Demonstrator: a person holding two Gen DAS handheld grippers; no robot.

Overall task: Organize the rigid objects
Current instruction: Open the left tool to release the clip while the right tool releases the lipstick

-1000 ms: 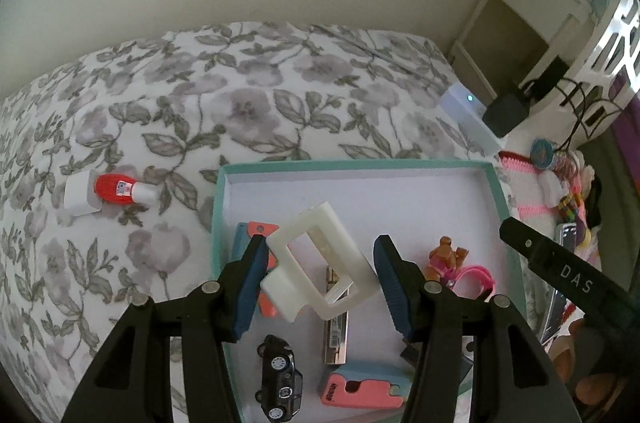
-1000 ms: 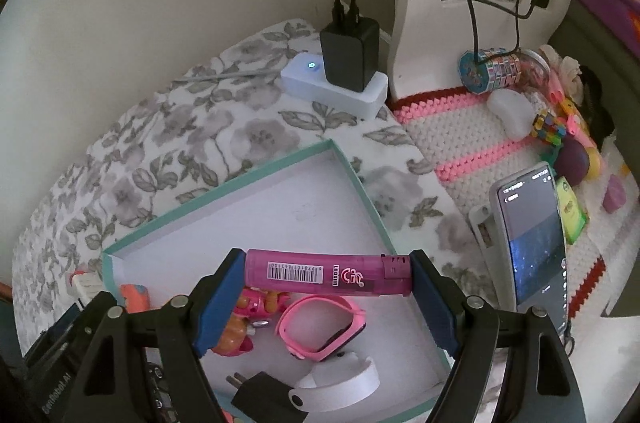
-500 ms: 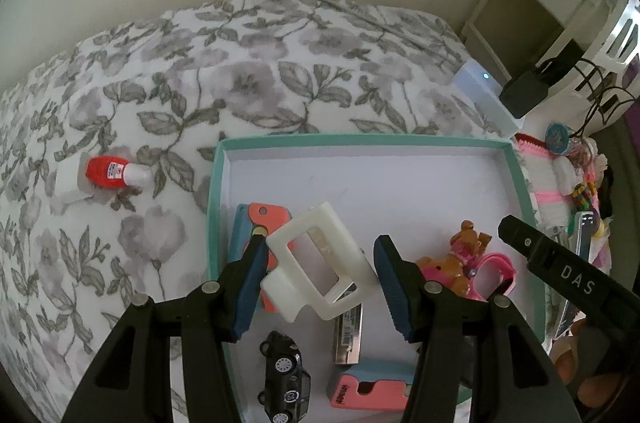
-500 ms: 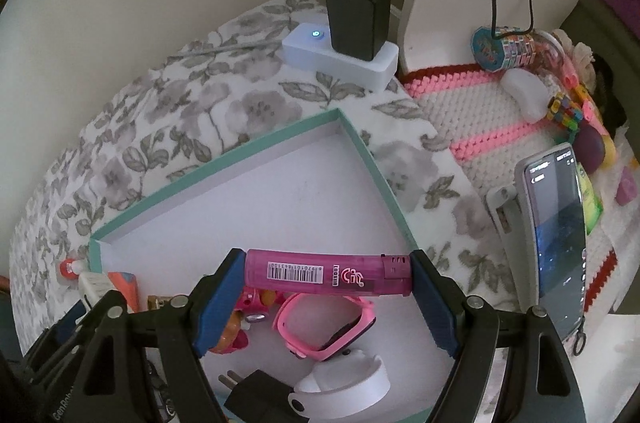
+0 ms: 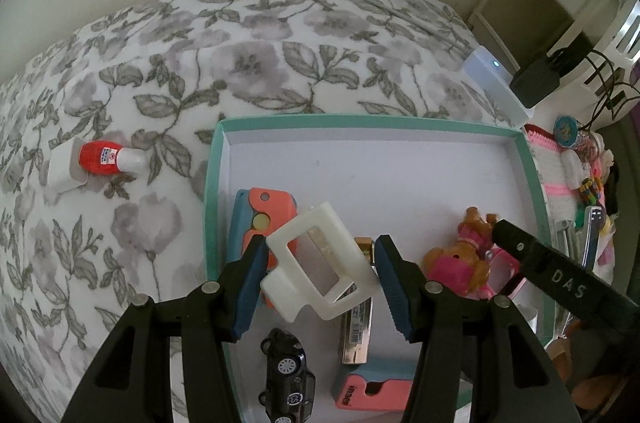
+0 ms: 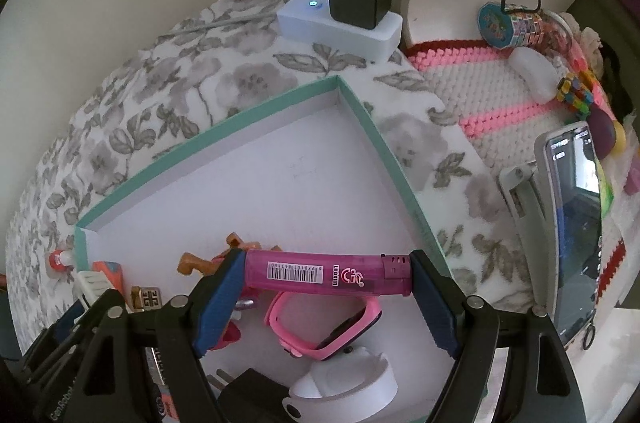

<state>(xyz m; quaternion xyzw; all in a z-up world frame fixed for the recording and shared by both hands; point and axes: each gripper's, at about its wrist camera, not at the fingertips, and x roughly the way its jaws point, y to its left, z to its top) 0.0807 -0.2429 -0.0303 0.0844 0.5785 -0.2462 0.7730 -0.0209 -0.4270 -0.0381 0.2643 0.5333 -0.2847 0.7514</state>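
Note:
A teal-rimmed white tray (image 5: 372, 121) lies on a floral cloth; it also shows in the right wrist view (image 6: 248, 115). My left gripper (image 5: 320, 283) is shut on a cream plastic clip frame (image 5: 316, 267), held above the tray's near part. My right gripper (image 6: 326, 283) is shut on a pink lighter (image 6: 328, 273), held crosswise above the tray. In the tray lie an orange and blue case (image 5: 264, 219), a toy car (image 5: 288, 379), a pink toy figure (image 5: 460, 263), a pink watch (image 6: 324, 327), a white holder (image 6: 344, 391) and a black plug (image 6: 248, 391).
A red and white bottle (image 5: 106, 157) lies on the cloth left of the tray. A white power block with a black charger (image 6: 344, 19) stands behind the tray. A phone on a stand (image 6: 572, 235) and small toys on a crocheted mat (image 6: 480, 95) are to the right.
Both grippers have drawn back and risen a little with their objects still held; more of the tray's far part shows. Objects in the tray have not moved.

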